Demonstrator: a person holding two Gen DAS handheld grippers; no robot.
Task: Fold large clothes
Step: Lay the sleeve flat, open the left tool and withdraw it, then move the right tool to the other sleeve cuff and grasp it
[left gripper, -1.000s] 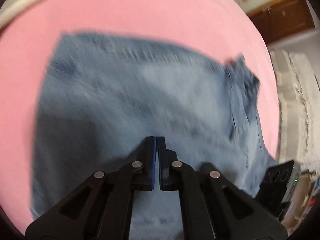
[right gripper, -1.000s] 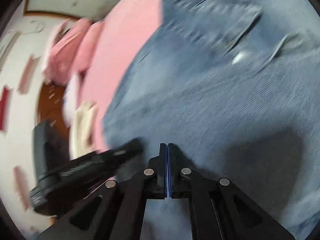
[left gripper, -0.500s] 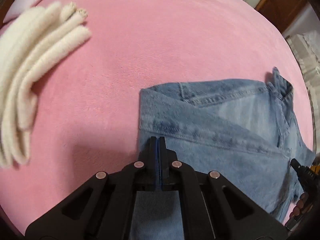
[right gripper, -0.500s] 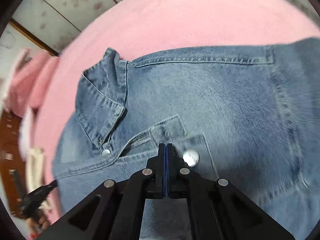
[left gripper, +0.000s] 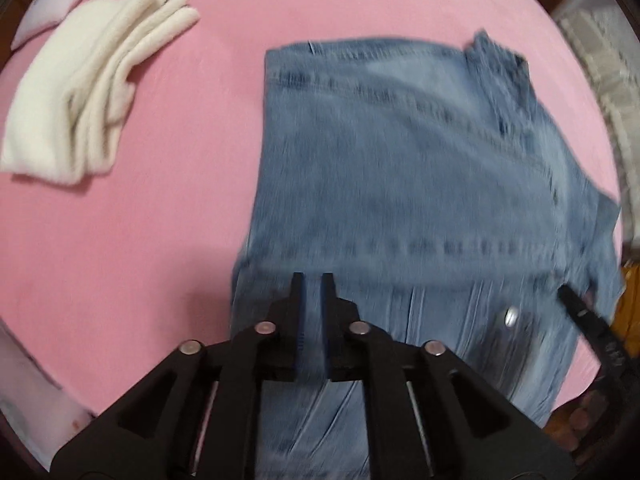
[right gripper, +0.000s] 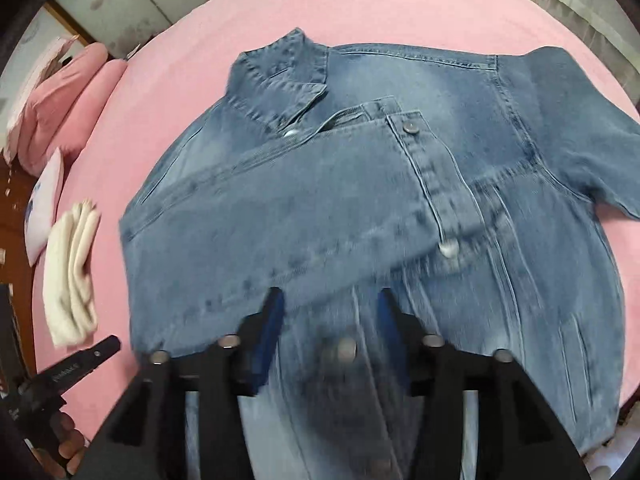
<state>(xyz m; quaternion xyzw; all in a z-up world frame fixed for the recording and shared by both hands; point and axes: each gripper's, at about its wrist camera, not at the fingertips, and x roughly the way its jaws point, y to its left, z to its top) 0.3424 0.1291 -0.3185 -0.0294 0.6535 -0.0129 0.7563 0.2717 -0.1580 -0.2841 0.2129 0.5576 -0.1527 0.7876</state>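
Left wrist view, left gripper: the black two-finger left gripper with blue pads (left gripper: pixel 311 280) has its jaws slightly apart with nothing between them, poised over the near-left part of the garment
Left wrist view, garment place: the faded blue denim jacket (left gripper: pixel 400 152) lies flat on the pink bed cover (left gripper: pixel 160 184), directly ahead of the fingers and spreading to their right; its folded left edge runs straight away from the gripper
Left wrist view, other things: a folded cream fleece blanket (left gripper: pixel 88 92) lies well apart, ahead and to the left; the tip of the other gripper shows low on the right, over the denim
Right wrist view, right gripper: the black right gripper with blue pads (right gripper: pixel 330 300) is wide open and empty, just above the jacket front
Right wrist view, garment look: collar (right gripper: pixel 280 76) far ahead and a little left; one sleeve (right gripper: pixel 288 200) is folded across the chest, its buttoned cuff (right gripper: pixel 436 184) ahead and to the right; the other sleeve still sticks out far right; the denim looks stiff and heavy
Step in hand, judgement: the left side seems folded in, so the right side comes next
How to do it well: grip that shoulder and the hem together, carry both inward evenly, match the straight left edge, lay the sleeve flat before releasing
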